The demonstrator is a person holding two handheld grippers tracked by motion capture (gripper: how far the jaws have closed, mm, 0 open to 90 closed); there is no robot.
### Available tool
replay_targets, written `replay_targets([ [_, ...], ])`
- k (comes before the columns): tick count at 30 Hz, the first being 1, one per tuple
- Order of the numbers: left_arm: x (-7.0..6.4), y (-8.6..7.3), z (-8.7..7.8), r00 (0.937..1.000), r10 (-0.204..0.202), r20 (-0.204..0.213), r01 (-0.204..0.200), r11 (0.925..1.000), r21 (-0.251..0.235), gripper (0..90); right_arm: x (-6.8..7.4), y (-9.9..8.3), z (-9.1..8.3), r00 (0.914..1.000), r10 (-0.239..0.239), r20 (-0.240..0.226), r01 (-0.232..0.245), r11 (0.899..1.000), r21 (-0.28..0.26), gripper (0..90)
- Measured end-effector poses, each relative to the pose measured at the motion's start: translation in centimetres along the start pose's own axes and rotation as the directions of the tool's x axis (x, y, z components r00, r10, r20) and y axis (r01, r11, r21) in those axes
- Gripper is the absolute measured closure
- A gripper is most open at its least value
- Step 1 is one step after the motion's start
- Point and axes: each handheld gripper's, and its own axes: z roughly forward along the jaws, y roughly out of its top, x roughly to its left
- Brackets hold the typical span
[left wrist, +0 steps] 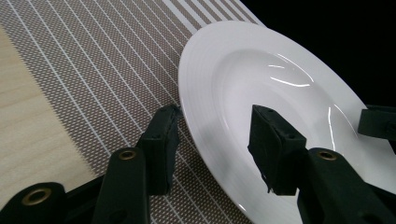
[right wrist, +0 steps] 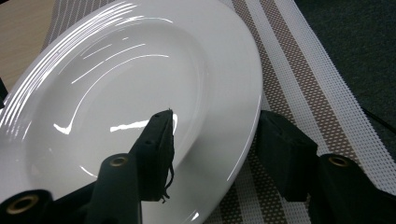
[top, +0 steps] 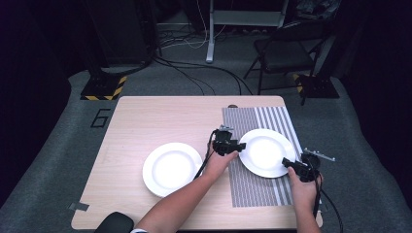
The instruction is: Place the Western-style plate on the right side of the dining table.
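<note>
Plate (top: 265, 151) sits on the striped placemat (top: 252, 187) at the bench's (top: 145, 116) right side, and we have a tool at each end of it. Left tool (top: 241, 145) straddles the plate's left rim, right tool (top: 285, 162) the near-right rim. In the left gripper view the left tool (left wrist: 215, 135) is released: one jaw hangs over the mat, the other over the plate's (left wrist: 261, 84) well, gap on both sides of the rim. Same w/ the right tool (right wrist: 219, 142) in the right gripper view: spread wide, one jaw over the well of the plate (right wrist: 116, 84), the other outside over the mat (right wrist: 303, 79), nothing clenched yet.

Risks as we judge them: glazed rim is slick & sloped, so a shallow bite could slip off on lifting. If one tool closes or rises ahead of the other, plate tilts and may slide out. Outer jaws ride close to the mat, so they might pinch or drag it along. Second plate (top: 172, 168) lies well apart on bare bench, no clash likely.
</note>
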Motion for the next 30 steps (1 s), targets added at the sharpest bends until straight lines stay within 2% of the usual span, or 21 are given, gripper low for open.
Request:
replay_targets([
  [6, 0.4, 0.2, -1.0, 1.0000, 0.009, 0.004, -0.009, 1.0000, -0.004, 48.7, 0.0, -0.3, -1.3, 0.9999, -0.015, 0.004, 0.015, 1.000, -0.024, 41.4],
  [9, 0.6, 0.3, -1.8, 1.0000, 0.002, 0.005, -0.002, 0.9999, -0.010, 48.1, 0.3, -0.3, -2.2, 0.9995, -0.017, -0.027, 0.016, 0.998, -0.055, 40.2],
  [15, 0.8, 0.6, -3.2, 0.9999, 0.010, 0.006, -0.010, 0.9995, -0.029, 47.6, 1.0, -0.4, -3.1, 0.9960, -0.054, -0.071, 0.048, 0.996, -0.076, 38.4],
  [21, 0.8, 0.6, -4.4, 0.9999, 0.015, 0.007, -0.014, 0.9990, -0.041, 47.6, 1.7, -0.7, -3.4, 0.9931, -0.053, -0.104, 0.046, 0.996, -0.075, 38.3],
  [29, 1.3, 0.4, -6.8, 0.9998, 0.017, 0.008, -0.016, 0.9981, -0.059, 47.4, 3.1, -1.1, -3.9, 0.9854, -0.089, -0.145, 0.081, 0.995, -0.066, 36.9],
  [30, 1.7, 0.2, -7.4, 0.9999, 0.008, 0.010, -0.007, 0.9984, -0.057, 47.4, 3.3, -1.2, -4.0, 0.9843, -0.095, -0.149, 0.086, 0.994, -0.066, 36.9],
])
